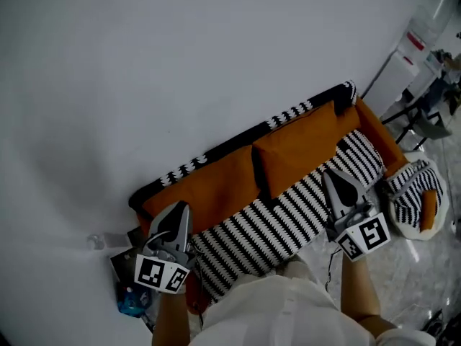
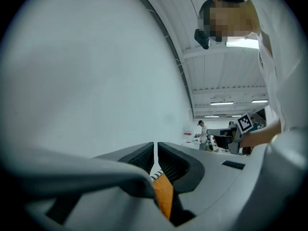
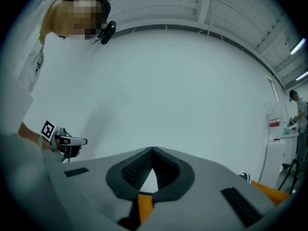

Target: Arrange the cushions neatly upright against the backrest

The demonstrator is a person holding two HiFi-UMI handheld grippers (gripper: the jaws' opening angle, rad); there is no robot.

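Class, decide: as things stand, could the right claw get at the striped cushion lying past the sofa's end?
Probably yes: the striped cushion lies in the open beside the right claw, nothing between them. The claw is shut, so it must open first.

A sofa (image 1: pixel 277 225) is standing against the white wall (image 1: pixel 144 63), its seat wearing a black-and-white striped cover. Against the backrest (image 1: pixel 230 144) the left cushion (image 1: pixel 209 186) and the right cushion (image 1: pixel 302 146), both orange, are leaning upright side by side (a dark seam is showing where their edges are meeting). The pale floor (image 1: pixel 432 287) is carrying the sofa, and just beside the sofa's orange right arm (image 1: pixel 382 139) a round striped cushion (image 1: pixel 414 197) with an orange patch is lying flat. Near the sofa's left end a blue object (image 1: pixel 132 301) and a dark flat thing (image 1: pixel 122 264) are sitting on the floor, too dim to identify
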